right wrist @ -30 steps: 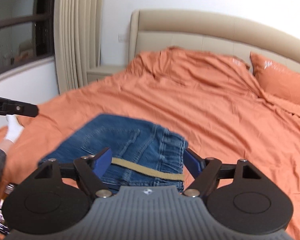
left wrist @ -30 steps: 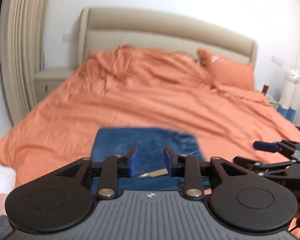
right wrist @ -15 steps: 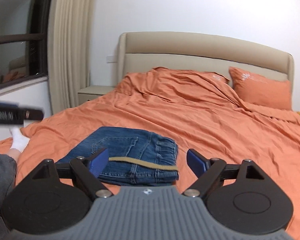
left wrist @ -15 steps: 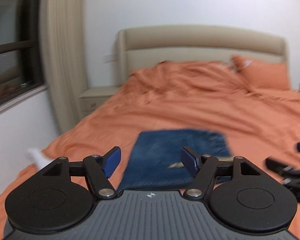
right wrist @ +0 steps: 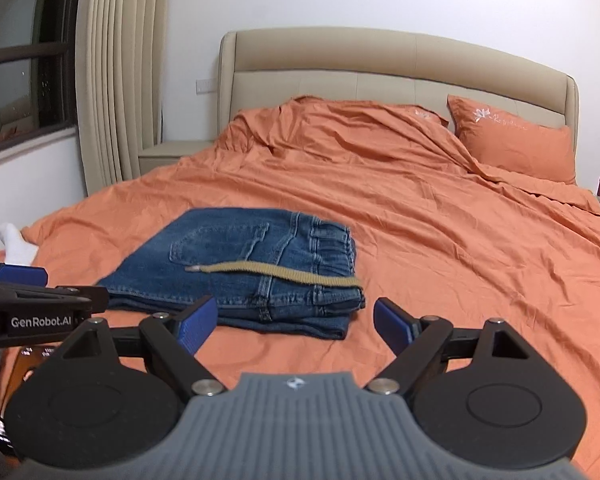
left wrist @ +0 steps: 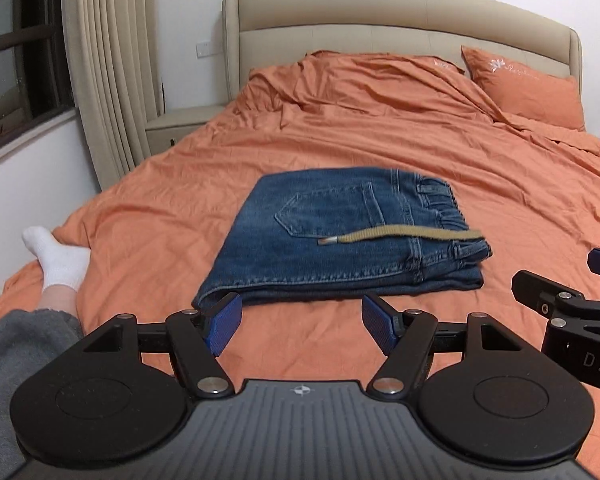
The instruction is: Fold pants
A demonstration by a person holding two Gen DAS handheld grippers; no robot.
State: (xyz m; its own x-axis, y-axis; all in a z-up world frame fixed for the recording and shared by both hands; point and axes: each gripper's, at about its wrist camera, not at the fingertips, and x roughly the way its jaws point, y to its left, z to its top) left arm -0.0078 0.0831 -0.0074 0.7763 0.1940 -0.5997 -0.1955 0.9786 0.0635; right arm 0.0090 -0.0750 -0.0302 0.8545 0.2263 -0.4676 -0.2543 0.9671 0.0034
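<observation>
Ahead of the left gripper [left wrist: 302, 326], its blue pads spread wide on nothing, the folded pants [left wrist: 340, 236] lie flat on the orange bed [left wrist: 140, 200], long axis crosswise, waistband to the right, near edge just past the fingertips. From the right wrist view, the right gripper [right wrist: 292, 324] is likewise agape and empty; the pants [right wrist: 240, 264] sit ahead and slightly left, about equally near both hands.

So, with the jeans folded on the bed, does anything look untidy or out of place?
One thing: a tan woven drawstring trails loose across the top of the folded blue denim pants instead of being tucked in. The stack's edges are roughly aligned on the rumpled orange bedsheet. Both grippers are open and clear.
</observation>
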